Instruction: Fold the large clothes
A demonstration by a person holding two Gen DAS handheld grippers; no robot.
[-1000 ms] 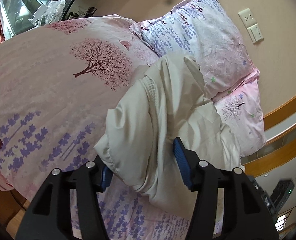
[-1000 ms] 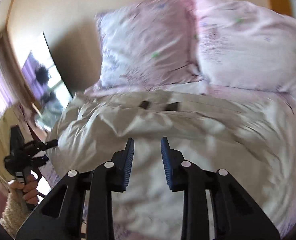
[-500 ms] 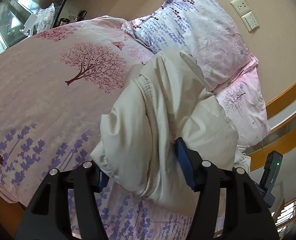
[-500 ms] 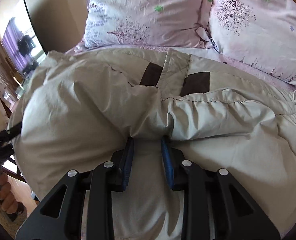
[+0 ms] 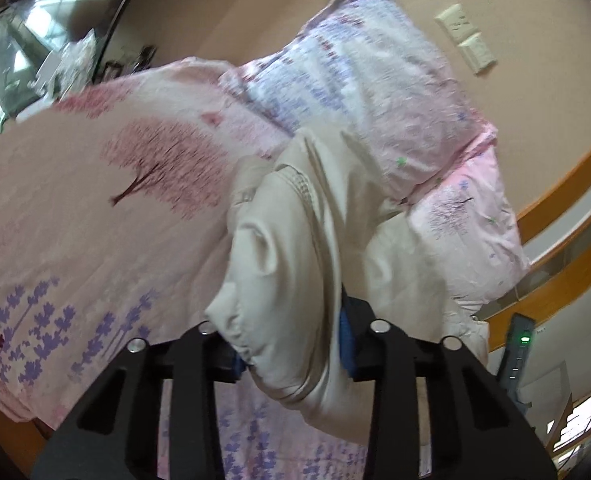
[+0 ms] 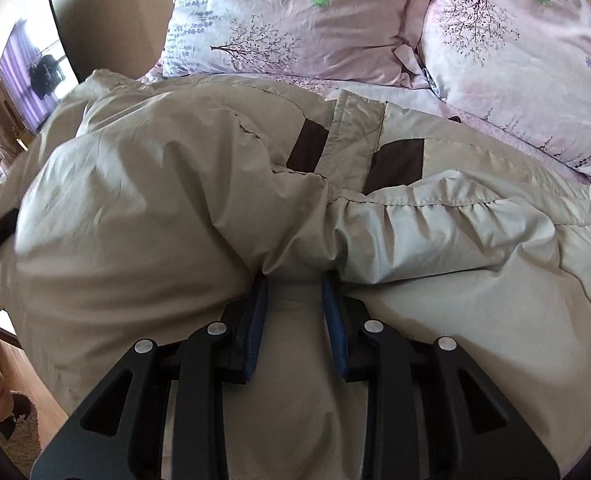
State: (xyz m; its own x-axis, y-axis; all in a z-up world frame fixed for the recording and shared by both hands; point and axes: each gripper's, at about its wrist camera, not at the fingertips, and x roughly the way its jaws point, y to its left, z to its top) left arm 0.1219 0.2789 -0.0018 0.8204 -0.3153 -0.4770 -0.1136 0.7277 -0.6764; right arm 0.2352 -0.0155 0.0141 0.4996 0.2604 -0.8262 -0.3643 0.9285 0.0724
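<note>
A cream puffy jacket (image 5: 295,248) lies bunched on a pink floral bed. My left gripper (image 5: 291,344) is shut on a thick fold of it, with fabric bulging over the blue pads. In the right wrist view the jacket (image 6: 143,208) fills the frame, with two brown patches beside its flap (image 6: 355,132). My right gripper (image 6: 295,300) is shut on a pinched ridge of the jacket, between the blue pads (image 6: 255,320).
Two pink floral pillows (image 6: 287,24) lean against the beige wall at the head of the bed. The duvet (image 5: 75,200) spreads to the left. A wooden ledge (image 5: 555,216) and a black device with a green light (image 5: 521,348) are on the right. A TV (image 6: 35,76) hangs on the wall.
My right gripper came down onto the jacket and closed on a ridge of fabric. My left gripper closed tighter on its fold and the jacket lifted and bunched toward the camera.
</note>
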